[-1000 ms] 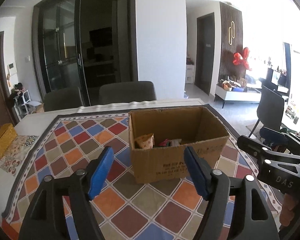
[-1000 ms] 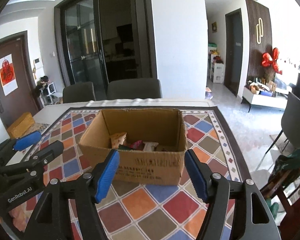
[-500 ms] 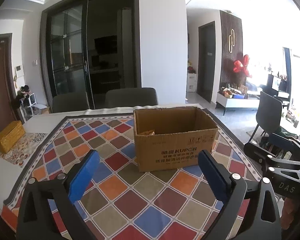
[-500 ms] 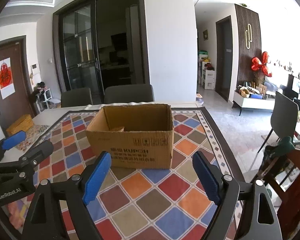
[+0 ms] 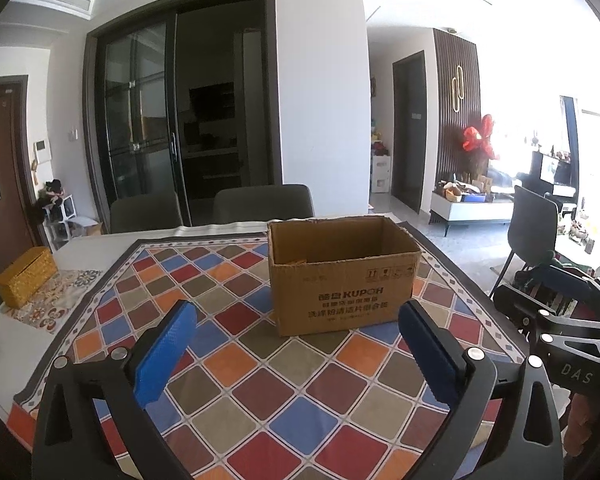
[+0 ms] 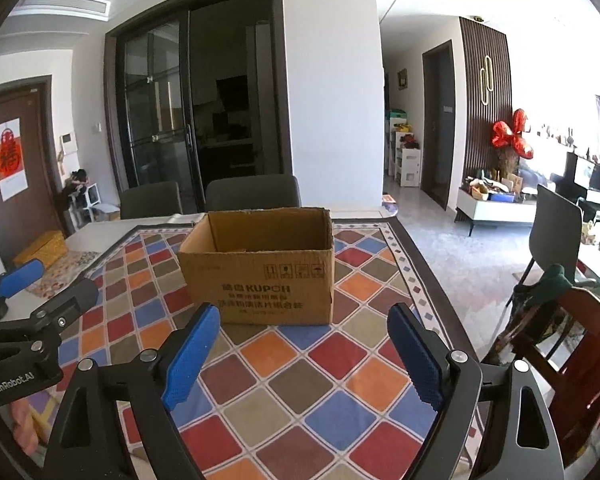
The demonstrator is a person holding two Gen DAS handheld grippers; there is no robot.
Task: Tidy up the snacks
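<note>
- Now the left tongs (image 5: pixel 296 328) stand wide, nothing between the blue pads (image 5: pixel 166 350); their jaws have just been opening, though barely further at the last
- Likewise the right tongs (image 6: pixel 302 330) stand wide and hold nothing, the pads (image 6: pixel 190 354) apart over the bare cloth; these jaws too have just been opening
- Both point slightly down across the table, side by side; each shows at the edge of the other's view, the right one at the right of the left view, the left one at the left of the right view
- Beyond the pads of both stands the cardboard box (image 5: pixel 342 276), apart from them, open at the top, upright on the chequered cloth (image 5: pixel 260 392)
- Inside the box only a scrap of something pale shows above the near wall; what snacks lie there I cannot tell
- Printed words and handling marks run across the near face of the box
- Left of the cloth, on a patterned mat, sits a yellow woven box (image 5: pixel 24 276)
- Behind the table (image 5: pixel 84 244) stand two grey chairs (image 5: pixel 262 202), then dark glass doors (image 5: pixel 148 120)
- Off to the right a dark chair (image 6: pixel 556 228) stands on the pale floor, and a red foil balloon (image 6: pixel 512 136) hangs by the slatted wall
</note>
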